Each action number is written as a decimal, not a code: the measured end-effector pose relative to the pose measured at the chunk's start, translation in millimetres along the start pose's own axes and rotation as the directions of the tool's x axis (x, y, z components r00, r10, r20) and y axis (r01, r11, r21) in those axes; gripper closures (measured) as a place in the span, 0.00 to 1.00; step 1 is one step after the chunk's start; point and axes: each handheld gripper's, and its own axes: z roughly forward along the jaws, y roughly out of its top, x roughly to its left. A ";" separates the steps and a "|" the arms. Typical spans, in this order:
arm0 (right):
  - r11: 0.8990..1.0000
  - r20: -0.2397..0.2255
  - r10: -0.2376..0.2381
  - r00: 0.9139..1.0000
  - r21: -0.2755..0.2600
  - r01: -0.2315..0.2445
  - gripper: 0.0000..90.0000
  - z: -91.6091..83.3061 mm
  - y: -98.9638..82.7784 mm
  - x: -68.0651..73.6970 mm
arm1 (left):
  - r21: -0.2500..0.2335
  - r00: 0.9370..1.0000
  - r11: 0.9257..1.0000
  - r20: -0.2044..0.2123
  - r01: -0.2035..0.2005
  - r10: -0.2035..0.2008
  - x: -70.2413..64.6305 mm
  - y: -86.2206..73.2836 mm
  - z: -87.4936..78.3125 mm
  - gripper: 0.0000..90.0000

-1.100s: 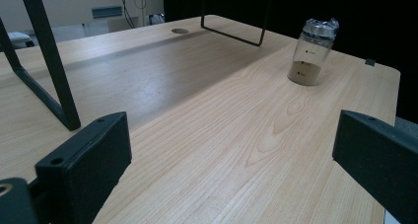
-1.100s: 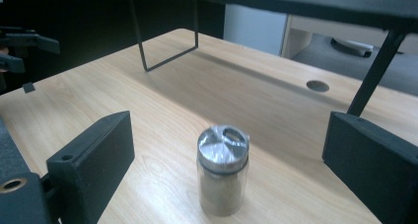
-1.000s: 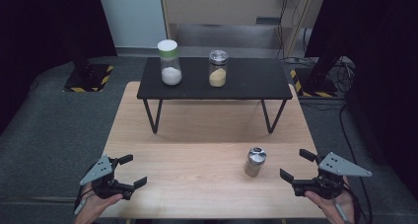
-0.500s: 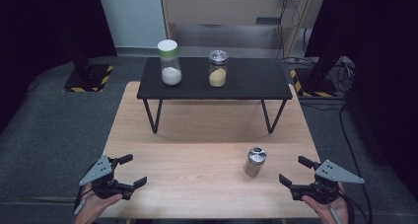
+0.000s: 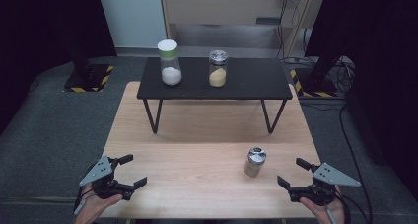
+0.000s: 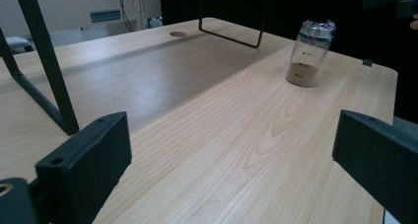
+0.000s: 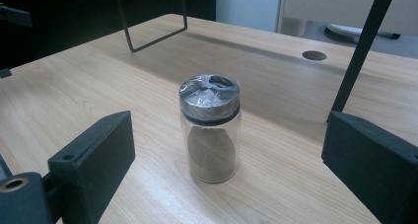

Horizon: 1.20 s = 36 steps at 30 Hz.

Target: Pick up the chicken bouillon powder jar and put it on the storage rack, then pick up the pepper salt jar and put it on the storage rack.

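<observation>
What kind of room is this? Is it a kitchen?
Probably a lab or test room, not a kitchen: a bare wooden table, black curtains along the sides, yellow-and-black hazard tape on the grey floor, and handheld grippers, left and right.

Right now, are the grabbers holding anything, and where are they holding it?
Nothing is held. The left gripper and the right gripper are both open and empty. The jar stands alone on the table, in front of the right gripper.
</observation>
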 end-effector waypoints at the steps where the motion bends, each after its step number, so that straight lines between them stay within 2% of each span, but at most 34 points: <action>1: 1.000 -0.004 -0.002 1.000 -0.003 0.002 0.07 -0.1 -0.8 -0.9 | 0.000 1.000 1.000 0.000 0.000 0.000 0.0 0.0 0.0 0.00; 27: 1.000 -0.050 -0.021 0.999 0.002 0.021 0.07 5.6 -8.8 -4.9 | -0.003 1.000 1.000 0.017 -0.014 0.014 0.1 -0.1 1.1 0.00; 36: 1.000 -0.043 -0.020 0.999 -0.005 0.020 0.07 4.4 -8.9 -4.4 | -0.005 1.000 1.000 0.014 -0.014 0.014 0.1 -0.2 0.8 0.00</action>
